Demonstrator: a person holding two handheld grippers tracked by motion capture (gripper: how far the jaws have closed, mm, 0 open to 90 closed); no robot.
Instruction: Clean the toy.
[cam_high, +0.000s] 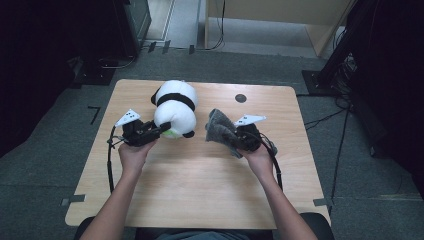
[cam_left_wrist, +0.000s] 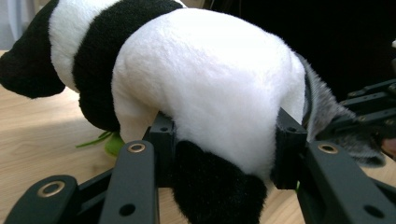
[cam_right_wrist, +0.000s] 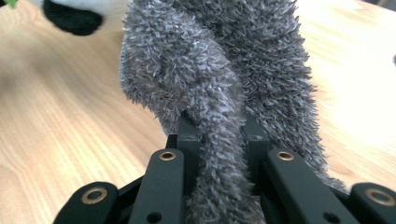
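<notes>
Your left gripper (cam_high: 161, 129) has its jaws clamped on the rump of the plush panda (cam_high: 174, 107), which sits on the counter (cam_high: 200, 190) at about 11 o'clock from its centre, head pointing toward 12. In the left gripper view the pads bite into the white fur on either side of the black leg, and the stuffing bulges out around them. That is a soft hold: the filling can squash further, so if you lift or drag quickly the toy may slide out of the jaws or swing and roll onto its side.

Your right gripper (cam_high: 235, 137) has its jaws squeezed together on a fold of the grey fuzzy cloth (cam_high: 220, 129), just beside the panda at its 3 o'clock. In the right gripper view only a narrow twisted strip runs between the pads (cam_right_wrist: 187, 135), with the bulk standing loose above them. Pull hard and that strip could slip free, or the cloth could unroll and drape over the jaws so you lose sight of the work.

With the two things this close, wiping or pressing the cloth against the panda could push the toy off your left grip. The green bit (cam_left_wrist: 113, 143) under the panda's belly might also snag. Keep both hands slow.
</notes>
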